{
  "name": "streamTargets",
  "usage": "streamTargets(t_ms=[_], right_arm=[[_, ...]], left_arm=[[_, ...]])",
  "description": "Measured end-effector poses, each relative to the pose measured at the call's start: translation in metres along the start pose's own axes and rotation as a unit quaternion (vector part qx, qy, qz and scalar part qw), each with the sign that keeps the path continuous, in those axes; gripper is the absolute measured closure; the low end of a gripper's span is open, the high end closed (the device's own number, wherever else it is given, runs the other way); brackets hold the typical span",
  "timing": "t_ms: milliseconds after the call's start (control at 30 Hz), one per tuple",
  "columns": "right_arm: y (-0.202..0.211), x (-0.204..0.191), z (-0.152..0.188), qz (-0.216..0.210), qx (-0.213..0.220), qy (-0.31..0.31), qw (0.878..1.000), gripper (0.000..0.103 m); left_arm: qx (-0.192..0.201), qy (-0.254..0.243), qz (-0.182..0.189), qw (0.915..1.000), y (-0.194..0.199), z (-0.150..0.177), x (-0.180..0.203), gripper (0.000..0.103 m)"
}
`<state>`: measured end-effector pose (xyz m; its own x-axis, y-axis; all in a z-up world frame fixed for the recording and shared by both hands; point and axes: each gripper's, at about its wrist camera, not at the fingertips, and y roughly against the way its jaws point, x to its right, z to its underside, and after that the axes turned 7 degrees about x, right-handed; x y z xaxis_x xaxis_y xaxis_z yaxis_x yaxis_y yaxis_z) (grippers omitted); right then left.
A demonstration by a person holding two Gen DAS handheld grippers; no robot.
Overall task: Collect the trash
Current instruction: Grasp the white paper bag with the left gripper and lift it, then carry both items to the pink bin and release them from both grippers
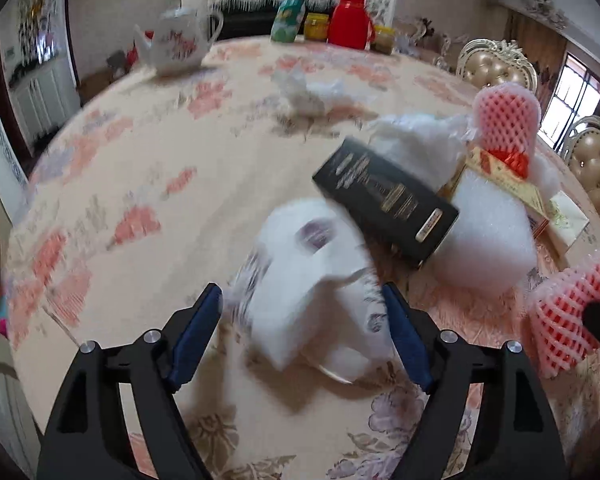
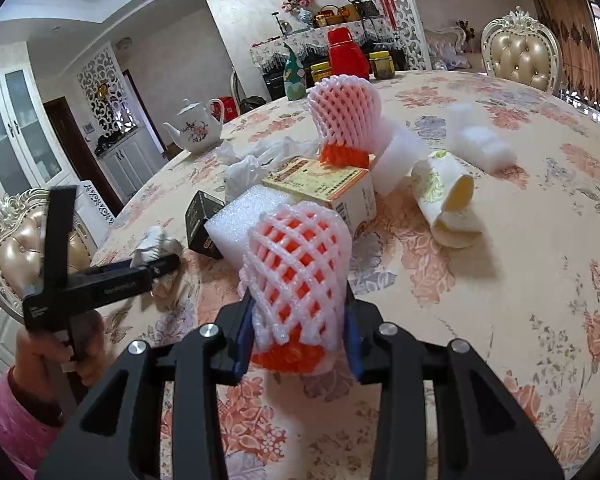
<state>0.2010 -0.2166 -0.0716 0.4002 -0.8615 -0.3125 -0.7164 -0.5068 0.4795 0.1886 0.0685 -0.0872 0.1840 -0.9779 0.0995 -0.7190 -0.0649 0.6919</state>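
Foam net (image 2: 296, 272) sits clamped in our right tongs (image 2: 298, 344); left tongs (image 1: 304, 336) gape around crumpled paper (image 1: 316, 280); most trash remains on table (image 2: 500, 320).

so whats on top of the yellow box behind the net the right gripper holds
A second pink foam fruit net stands upright on the yellow box, orange end down. The lid area beneath it is hidden.

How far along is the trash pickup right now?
Nothing looks binned; no bin is in view. In hand: the right gripper clamps a pink foam net; the left gripper straddles a crumpled paper cup, grip unclear. Left on the table: black box, foam block, second net, plastic wrap.
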Motion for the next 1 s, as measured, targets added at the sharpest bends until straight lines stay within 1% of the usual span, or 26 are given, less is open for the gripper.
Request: streamTargets(t_ms=[67,100,167,300,400,467,533,633,700,900,1000], right_arm=[[0.004,0.000,0.002,0.001,0.004,0.002,1.000,0.066],[0.006,0.002,0.002,0.003,0.007,0.001,1.000,0.066],[0.010,0.007,0.002,0.007,0.012,-0.004,1.000,0.066],[0.017,0.017,0.003,0.020,0.020,-0.010,1.000,0.067],[0.022,0.022,0.003,0.029,0.026,-0.010,0.999,0.067],[0.027,0.025,0.003,0.035,0.032,-0.010,0.999,0.067],[0.032,0.029,0.003,0.043,0.038,-0.008,0.998,0.067],[0.040,0.036,0.004,0.050,0.045,-0.013,0.998,0.067],[0.046,0.041,0.006,0.057,0.051,-0.014,0.997,0.067],[0.068,0.062,0.008,0.081,0.070,-0.028,0.994,0.068],[0.081,0.075,0.009,0.100,0.082,-0.035,0.991,0.068]], left_arm=[[0.006,0.005,0.002,1.0000,0.001,-0.001,-0.001,0.035],[0.011,0.003,0.000,0.9999,0.003,-0.001,0.001,0.037],[0.029,-0.012,-0.003,0.9995,0.009,0.000,0.010,0.039],[0.063,-0.045,0.002,0.9970,0.024,0.001,0.030,0.039],[0.108,-0.076,0.018,0.9911,0.043,0.003,0.050,0.040],[0.138,-0.094,0.029,0.9855,0.055,0.004,0.064,0.040],[0.162,-0.106,0.046,0.9800,0.066,0.006,0.077,0.040],[0.188,-0.124,0.072,0.9718,0.076,0.010,0.098,0.040],[0.194,-0.137,0.090,0.9671,0.079,0.011,0.112,0.040],[0.197,-0.159,0.126,0.9591,0.081,0.015,0.151,0.040],[0.200,-0.176,0.145,0.9529,0.083,0.018,0.172,0.040]])
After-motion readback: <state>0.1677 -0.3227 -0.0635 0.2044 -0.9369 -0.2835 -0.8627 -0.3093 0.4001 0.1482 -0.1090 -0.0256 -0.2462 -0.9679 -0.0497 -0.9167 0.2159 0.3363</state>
